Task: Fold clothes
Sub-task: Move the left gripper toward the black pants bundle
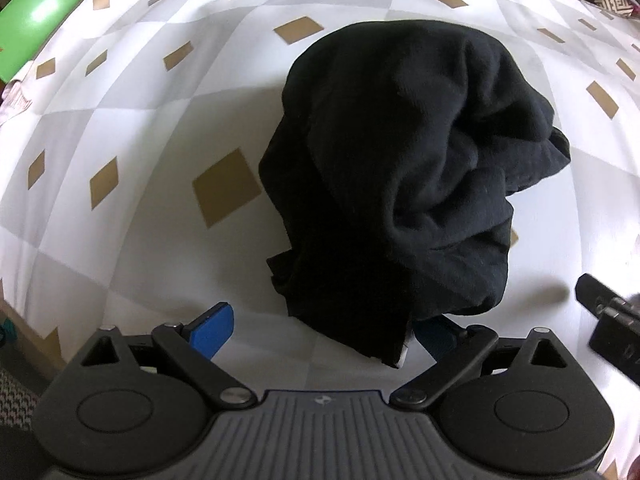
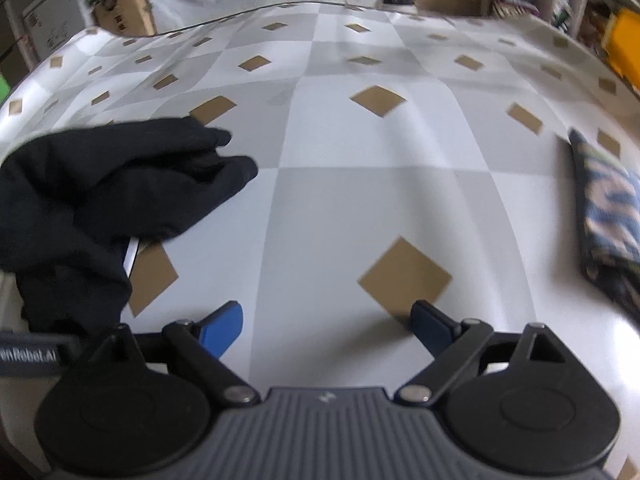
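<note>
Where tools gape, crumpled black garment (image 1: 400,168).

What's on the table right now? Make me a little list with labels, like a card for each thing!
Surface: tablecloth with grey and white checks and tan diamonds
Main garment: crumpled black fabric garment, lying in a heap, not yet folded
Other cloth: folded blue and tan patterned fabric, at the table's right edge
Left gripper: open, garment's near edge drooping between its blue fingers
Right gripper: open, empty, over bare tablecloth
</note>
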Demonstrator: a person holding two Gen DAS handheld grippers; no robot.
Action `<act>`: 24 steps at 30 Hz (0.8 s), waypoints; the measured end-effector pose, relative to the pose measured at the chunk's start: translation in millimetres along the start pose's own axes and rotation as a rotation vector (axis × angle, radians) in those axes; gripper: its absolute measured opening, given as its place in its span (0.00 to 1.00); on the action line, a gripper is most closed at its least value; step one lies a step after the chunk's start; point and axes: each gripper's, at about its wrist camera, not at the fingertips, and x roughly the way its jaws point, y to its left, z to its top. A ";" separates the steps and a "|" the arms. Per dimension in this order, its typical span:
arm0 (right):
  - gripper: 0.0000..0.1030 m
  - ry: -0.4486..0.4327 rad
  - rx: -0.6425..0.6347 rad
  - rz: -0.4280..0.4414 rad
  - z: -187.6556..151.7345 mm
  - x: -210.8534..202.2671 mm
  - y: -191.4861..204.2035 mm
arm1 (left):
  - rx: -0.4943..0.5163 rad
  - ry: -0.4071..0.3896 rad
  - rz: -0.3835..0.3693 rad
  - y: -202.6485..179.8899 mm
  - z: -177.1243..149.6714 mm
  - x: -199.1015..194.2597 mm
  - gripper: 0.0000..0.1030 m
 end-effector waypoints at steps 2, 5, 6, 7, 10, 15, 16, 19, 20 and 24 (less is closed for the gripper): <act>0.92 -0.023 -0.024 0.005 2.7 4.7 4.0 | 0.008 -0.007 0.000 -1.7 6.8 2.2 0.95; 0.95 -0.065 -0.049 0.018 6.6 11.3 8.3 | 0.016 -0.015 0.002 -4.0 17.9 5.9 0.96; 0.95 -0.081 -0.058 0.023 7.7 13.5 9.3 | 0.018 -0.017 0.004 -4.7 21.6 7.2 0.96; 0.96 -0.101 -0.068 0.028 8.7 16.0 10.3 | 0.021 -0.020 0.005 -5.5 25.0 8.3 0.96; 0.97 -0.158 -0.082 0.039 11.5 22.8 11.4 | 0.040 -0.030 0.010 -9.8 34.8 11.0 0.96; 0.99 -0.229 -0.107 0.056 18.3 34.5 10.4 | 0.119 -0.057 0.029 -25.4 48.2 12.3 0.96; 0.99 -0.241 -0.110 0.060 19.7 36.4 9.5 | 0.127 -0.058 0.029 -27.4 50.9 12.8 0.96; 1.00 -0.262 -0.121 0.074 23.8 41.1 7.0 | 0.132 -0.044 0.011 -29.8 57.7 14.9 0.95; 1.00 -0.269 -0.125 0.079 25.2 42.7 6.2 | 0.128 -0.035 0.001 -29.7 58.7 14.6 0.94; 1.00 -0.295 -0.140 0.097 30.9 49.0 3.3 | 0.117 -0.006 -0.032 -28.6 57.9 10.1 0.94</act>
